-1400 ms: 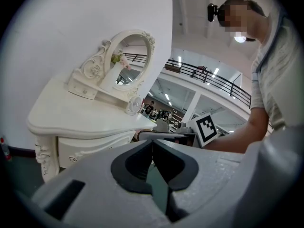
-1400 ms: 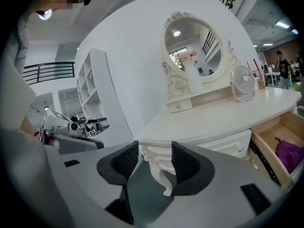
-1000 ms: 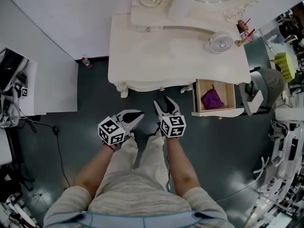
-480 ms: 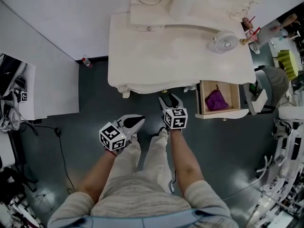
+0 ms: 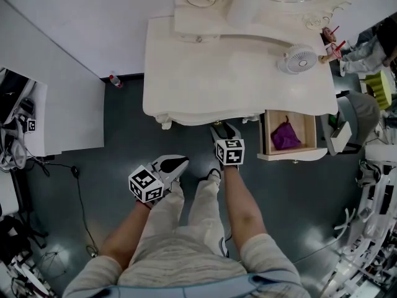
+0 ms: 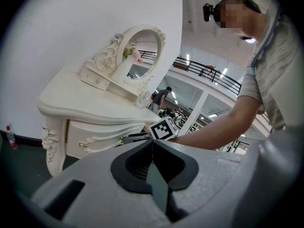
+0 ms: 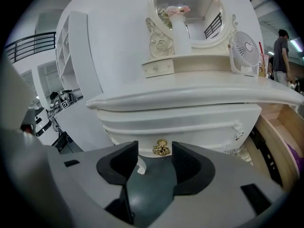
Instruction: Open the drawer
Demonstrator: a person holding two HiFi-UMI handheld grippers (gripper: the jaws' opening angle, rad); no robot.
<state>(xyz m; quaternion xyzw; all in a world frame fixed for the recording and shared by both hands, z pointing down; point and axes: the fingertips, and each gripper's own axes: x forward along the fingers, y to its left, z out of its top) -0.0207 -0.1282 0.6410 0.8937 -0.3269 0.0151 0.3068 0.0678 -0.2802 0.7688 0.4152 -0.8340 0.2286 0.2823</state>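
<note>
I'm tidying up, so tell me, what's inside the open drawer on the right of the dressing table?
The open drawer holds a crumpled purple cloth or bag on its wooden floor. Its rear part runs under the tabletop, so anything back there is hidden.

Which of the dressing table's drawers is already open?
The right-hand drawer, pulled out with a purple pouch inside; the centre drawer with the gold handle is shut.

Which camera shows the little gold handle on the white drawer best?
The right gripper view. The gold handle looks close and sharp there, showing in the gap between the right gripper's open jaws. I can't find it in the head view or the left gripper view.
</note>
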